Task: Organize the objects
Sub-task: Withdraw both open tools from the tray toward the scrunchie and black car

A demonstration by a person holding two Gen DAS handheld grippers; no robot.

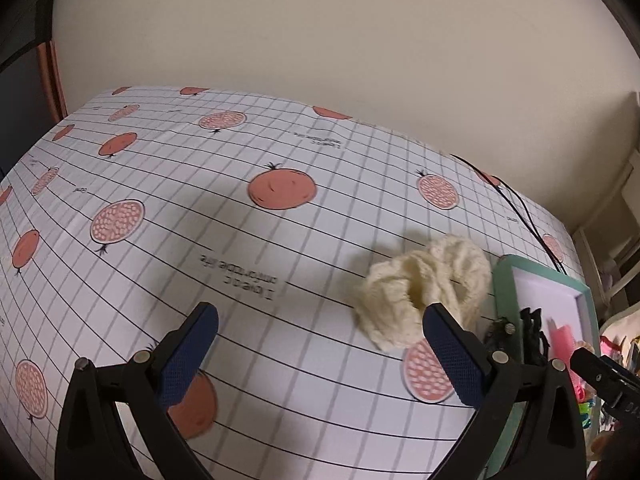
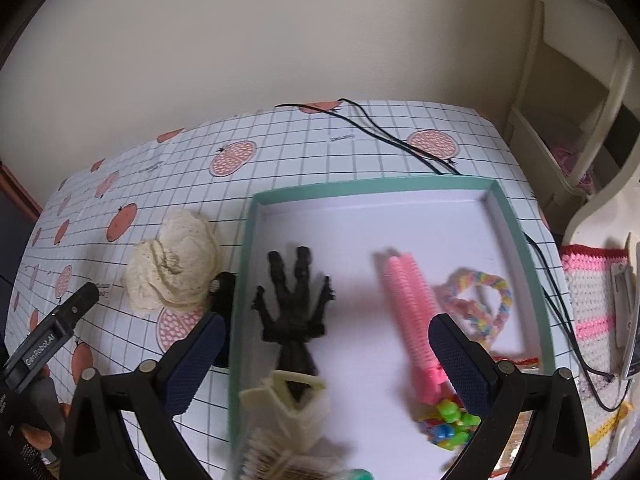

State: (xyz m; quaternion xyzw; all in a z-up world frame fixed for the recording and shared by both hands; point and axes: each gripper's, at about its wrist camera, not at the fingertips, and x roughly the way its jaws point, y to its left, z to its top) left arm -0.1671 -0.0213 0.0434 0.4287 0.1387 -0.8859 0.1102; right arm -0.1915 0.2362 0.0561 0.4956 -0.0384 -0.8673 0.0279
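Observation:
A cream scrunchie lies on the gridded tablecloth, just left of a teal-rimmed box. My left gripper is open and empty; its right finger overlaps the scrunchie's near edge. My right gripper hangs open over the teal-rimmed box. In the box lie a black claw clip, a cream clip, a pink comb, a pastel braided hair tie and colourful beads. The cream scrunchie shows left of the box, with one left gripper finger beside it.
A small black item rests against the box's left outer wall. Black cables run across the cloth behind the box and down its right side. A crocheted mat and cream shelving stand to the right. A wall backs the table.

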